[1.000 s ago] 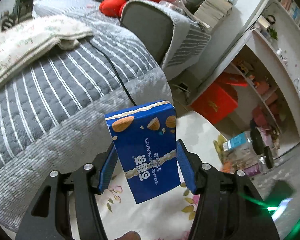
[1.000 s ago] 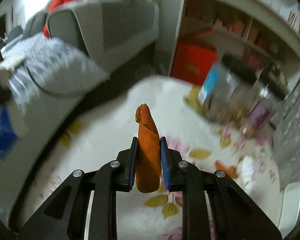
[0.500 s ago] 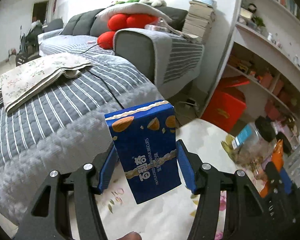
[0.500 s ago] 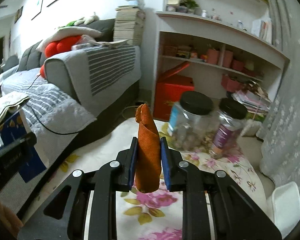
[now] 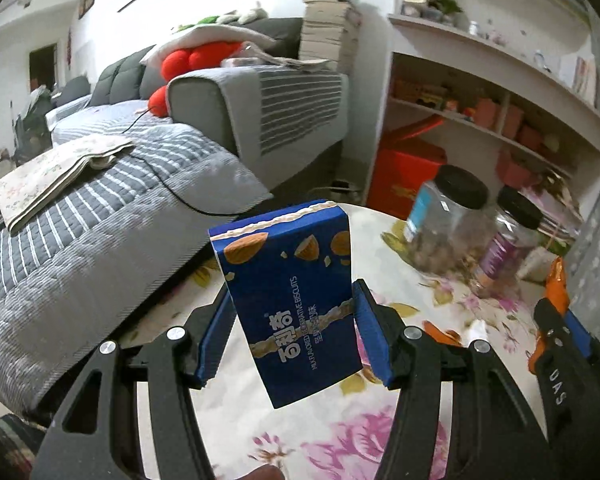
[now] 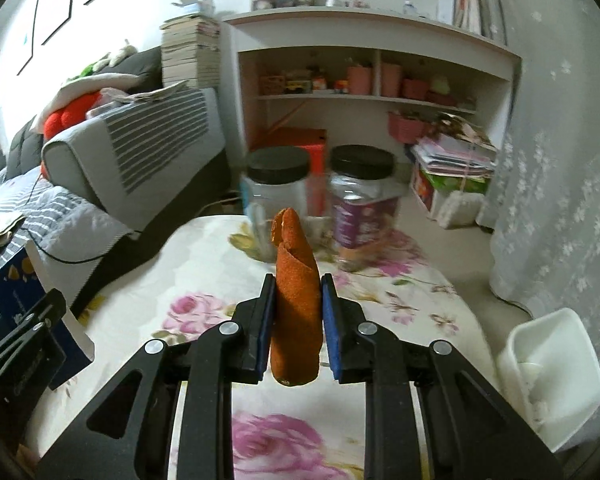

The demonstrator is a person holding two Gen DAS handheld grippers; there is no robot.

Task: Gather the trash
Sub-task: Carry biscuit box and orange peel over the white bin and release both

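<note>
Pickup looks done but nothing's binned yet — the blue biscuit box (image 5: 296,300) is clamped in the left hand-held gripper (image 5: 294,320) and the orange peel (image 6: 296,304) in the right hand-held gripper (image 6: 298,328), both carried above the floral table (image 6: 400,300) — the white bin (image 6: 556,376) sits beside it.

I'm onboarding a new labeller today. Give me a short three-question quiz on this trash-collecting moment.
1. True or false: the left gripper holds a blue biscuit box.
2. What does the right gripper clamp? A) a jar B) an orange peel C) a book
3. What colour are the lids of the two jars on the floral table?

Key: 1 true; 2 B; 3 black.
</note>
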